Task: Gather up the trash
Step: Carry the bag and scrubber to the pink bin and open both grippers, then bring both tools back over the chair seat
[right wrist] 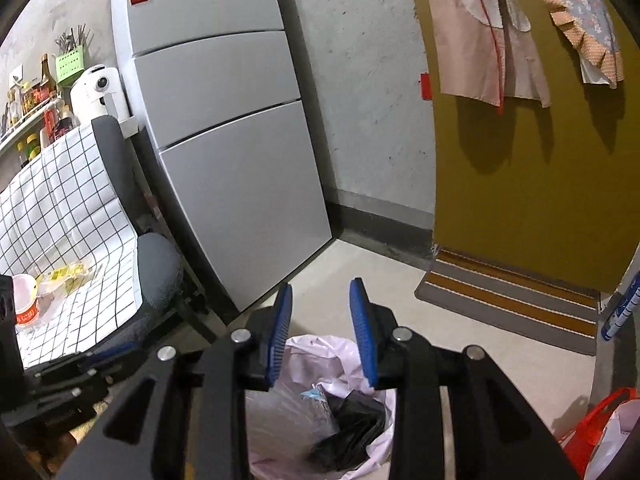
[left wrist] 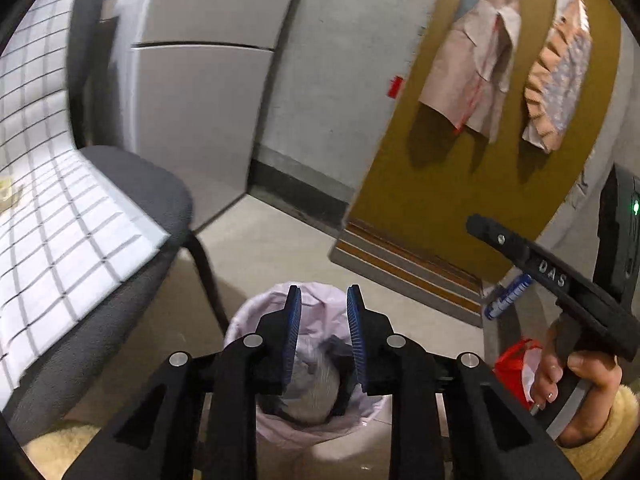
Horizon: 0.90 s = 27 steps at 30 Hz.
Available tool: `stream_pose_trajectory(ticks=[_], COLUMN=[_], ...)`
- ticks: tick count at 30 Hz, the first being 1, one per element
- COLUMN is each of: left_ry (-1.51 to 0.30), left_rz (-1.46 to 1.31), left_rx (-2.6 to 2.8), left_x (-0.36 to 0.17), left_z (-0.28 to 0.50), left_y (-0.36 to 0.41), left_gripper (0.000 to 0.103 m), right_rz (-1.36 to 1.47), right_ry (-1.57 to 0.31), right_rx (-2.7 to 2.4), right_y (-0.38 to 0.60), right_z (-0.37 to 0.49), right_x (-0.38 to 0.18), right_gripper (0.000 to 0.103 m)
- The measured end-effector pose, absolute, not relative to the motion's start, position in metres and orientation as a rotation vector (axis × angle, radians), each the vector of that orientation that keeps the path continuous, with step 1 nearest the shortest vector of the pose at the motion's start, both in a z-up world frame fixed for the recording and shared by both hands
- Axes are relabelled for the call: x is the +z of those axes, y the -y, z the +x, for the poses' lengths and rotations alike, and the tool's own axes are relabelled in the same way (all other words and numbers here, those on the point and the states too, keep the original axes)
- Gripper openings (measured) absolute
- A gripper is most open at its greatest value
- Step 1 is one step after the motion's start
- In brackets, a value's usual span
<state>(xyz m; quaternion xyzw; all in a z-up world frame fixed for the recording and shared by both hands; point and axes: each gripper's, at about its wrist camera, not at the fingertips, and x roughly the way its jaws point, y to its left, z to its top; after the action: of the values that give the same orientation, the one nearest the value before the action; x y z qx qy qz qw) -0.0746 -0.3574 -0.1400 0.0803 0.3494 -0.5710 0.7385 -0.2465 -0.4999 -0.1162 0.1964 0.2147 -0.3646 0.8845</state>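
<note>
The trash bin lined with a pale pink plastic bag (left wrist: 276, 424) stands on the light concrete floor (left wrist: 280, 248) just below both my grippers, its mouth open upward. Inside it I see crumpled clear plastic film (right wrist: 280, 412), a black crumpled bag (right wrist: 352, 428) and a small light-blue scrap (right wrist: 314, 394).

Largest around me is the grey three-door fridge (right wrist: 224, 120) against the wall, then the mustard-yellow door (right wrist: 528, 184) with pale pink garments (right wrist: 480, 40) hanging on it. A dark grey fabric chair (left wrist: 132, 208) stands left of the bin, beside the white checked tablecloth (left wrist: 60, 216). A striped doormat (right wrist: 508, 300) lies at the door.

My left gripper (left wrist: 323, 300) hangs over the bin with its blue pads a narrow gap apart, nothing between them. My right gripper (right wrist: 320, 292) is likewise narrowly parted and empty above the bin. In the left view, my right hand (left wrist: 576, 380) grips its handle near a red-handled bag (left wrist: 516, 356).
</note>
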Motion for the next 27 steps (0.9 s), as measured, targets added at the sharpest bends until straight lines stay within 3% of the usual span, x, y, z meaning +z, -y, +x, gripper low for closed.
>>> stream_pose_trajectory(ticks=[15,21,27], left_ry=[-0.686,-0.616,-0.584], left_rz=[0.111,0.035,-0.019], left_rx=[-0.993,-0.763,-0.559], left_x=[-0.107,-0.087,-0.077], left_z=[-0.033,0.007,0.041], left_y=[0.242,0.156,0.089], left_gripper=[0.026,0.035,0.037], right_rz=[0.276,0.179,0.026], right_ry=[-0.521,-0.558,-0.590], right_rx=[-0.439,-0.238,-0.056], right_y=[0.419,0.368,0.304], right_z=[-0.142,-0.069,0.010], right_x=[-0.098,-0.082,-0.077], right_gripper=[0.030,0.030,0.036])
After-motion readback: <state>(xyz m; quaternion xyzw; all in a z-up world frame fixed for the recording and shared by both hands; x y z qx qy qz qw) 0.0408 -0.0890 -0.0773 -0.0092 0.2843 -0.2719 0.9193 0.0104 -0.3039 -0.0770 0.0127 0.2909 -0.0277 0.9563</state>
